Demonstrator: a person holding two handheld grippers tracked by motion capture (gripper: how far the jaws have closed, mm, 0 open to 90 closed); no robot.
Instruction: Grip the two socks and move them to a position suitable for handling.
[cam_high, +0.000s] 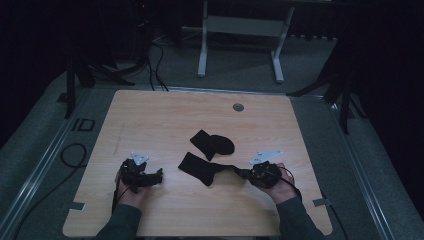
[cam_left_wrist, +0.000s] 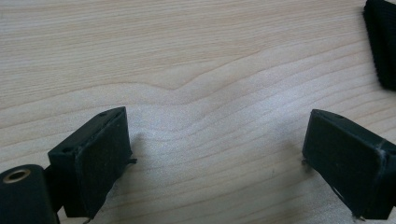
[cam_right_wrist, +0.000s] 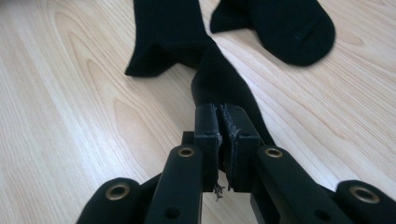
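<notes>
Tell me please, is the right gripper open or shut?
Shut: the right gripper pinches the near sock between its pressed-together jaws.

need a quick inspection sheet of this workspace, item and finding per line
surface: light wood table, grommet near the far edge
job's things: two black socks; near sock pinched at one end and stretched, far sock lying folded
clutter: nothing seen
grippers: right gripper shut on the near sock; left gripper open over bare wood, holding nothing
cables: cable loop on the floor at left, more behind the table
surroundings: dark room, grey floor, white table frame beyond
</notes>
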